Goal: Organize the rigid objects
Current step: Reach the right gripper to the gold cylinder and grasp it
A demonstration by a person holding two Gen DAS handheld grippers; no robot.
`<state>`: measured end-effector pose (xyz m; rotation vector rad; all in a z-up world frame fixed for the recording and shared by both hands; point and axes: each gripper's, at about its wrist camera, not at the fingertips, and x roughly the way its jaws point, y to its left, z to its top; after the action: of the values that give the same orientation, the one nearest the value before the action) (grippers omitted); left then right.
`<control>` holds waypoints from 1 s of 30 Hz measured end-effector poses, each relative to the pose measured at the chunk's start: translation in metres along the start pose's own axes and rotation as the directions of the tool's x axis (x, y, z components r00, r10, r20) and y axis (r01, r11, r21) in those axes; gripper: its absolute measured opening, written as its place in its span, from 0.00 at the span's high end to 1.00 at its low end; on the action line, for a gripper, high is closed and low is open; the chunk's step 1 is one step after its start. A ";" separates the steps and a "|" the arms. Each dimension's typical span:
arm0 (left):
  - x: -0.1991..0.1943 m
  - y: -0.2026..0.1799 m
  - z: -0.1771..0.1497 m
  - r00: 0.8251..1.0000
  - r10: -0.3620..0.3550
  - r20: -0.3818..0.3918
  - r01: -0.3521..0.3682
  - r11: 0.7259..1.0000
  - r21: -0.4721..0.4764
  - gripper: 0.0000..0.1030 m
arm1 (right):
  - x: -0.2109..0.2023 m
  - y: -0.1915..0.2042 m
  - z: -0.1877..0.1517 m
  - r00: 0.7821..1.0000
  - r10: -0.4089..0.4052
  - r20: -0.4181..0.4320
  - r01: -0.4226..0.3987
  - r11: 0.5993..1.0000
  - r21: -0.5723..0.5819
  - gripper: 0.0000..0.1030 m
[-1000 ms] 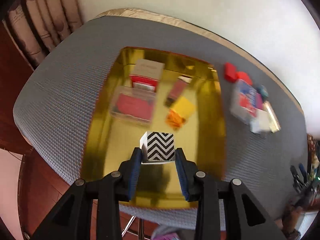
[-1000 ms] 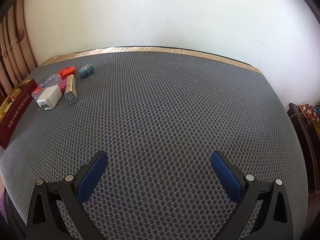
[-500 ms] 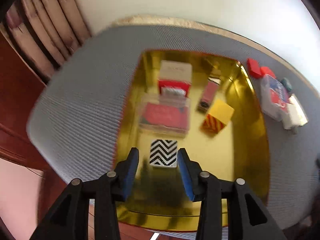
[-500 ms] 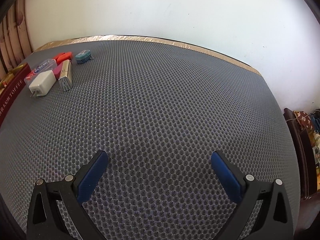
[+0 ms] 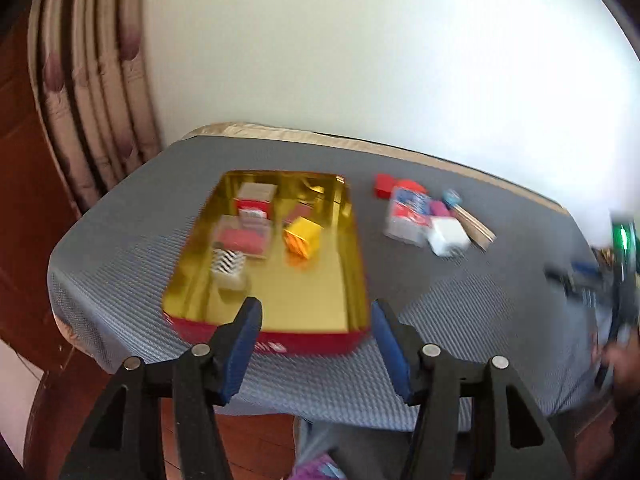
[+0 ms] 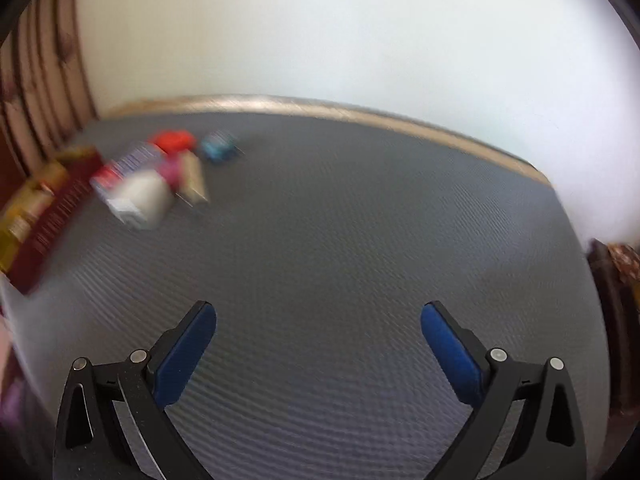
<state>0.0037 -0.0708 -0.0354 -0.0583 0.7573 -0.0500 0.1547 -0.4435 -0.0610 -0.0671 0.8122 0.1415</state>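
Note:
A gold-lined red tin [image 5: 344, 272] sits on the grey mat. Inside it lie a black-and-white zigzag cube [image 5: 227, 264], a yellow-orange box [image 5: 303, 236], a red flat case [image 5: 244, 238] and a red-and-white box [image 5: 255, 200]. My left gripper [image 5: 316, 336] is open and empty, held above the tin's near edge. Loose items lie right of the tin: a clear red-and-blue box [image 5: 408, 212], a white charger [image 5: 448, 236] and a red piece [image 5: 384, 186]. My right gripper [image 6: 318, 340] is open and empty over bare mat, the same pile [image 6: 156, 184] far to its left.
A curtain [image 5: 92, 100] and dark wood stand to the left, a white wall behind. The table's near edge [image 5: 320, 404] lies under my left gripper. The tin's red side [image 6: 56, 216] shows at the right wrist view's left edge. Both views are motion-blurred.
My left gripper let go of the zigzag cube in the tin, opened wider and pulled back and up. The right gripper shifted, bringing the pile nearer its centre.

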 end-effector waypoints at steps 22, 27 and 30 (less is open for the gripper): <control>0.030 -0.003 -0.014 0.990 -0.068 -0.123 0.066 0.998 -0.017 0.44 | 0.097 0.066 0.091 0.977 0.046 -0.209 -0.109 0.947 -0.302 0.51; 0.033 -0.002 -0.015 0.988 -0.067 -0.138 0.064 0.998 -0.021 0.44 | 0.118 0.071 0.091 0.965 0.053 -0.259 -0.136 0.940 -0.315 0.51; 0.033 -0.004 -0.015 0.990 -0.056 -0.133 0.055 0.998 -0.015 0.44 | 0.133 0.072 0.087 0.951 0.060 -0.302 -0.155 0.941 -0.301 0.74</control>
<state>0.0169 -0.0773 -0.0683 -0.0872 0.8895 -0.1036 0.2968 -0.3489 -0.0985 -0.3592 1.0806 0.3764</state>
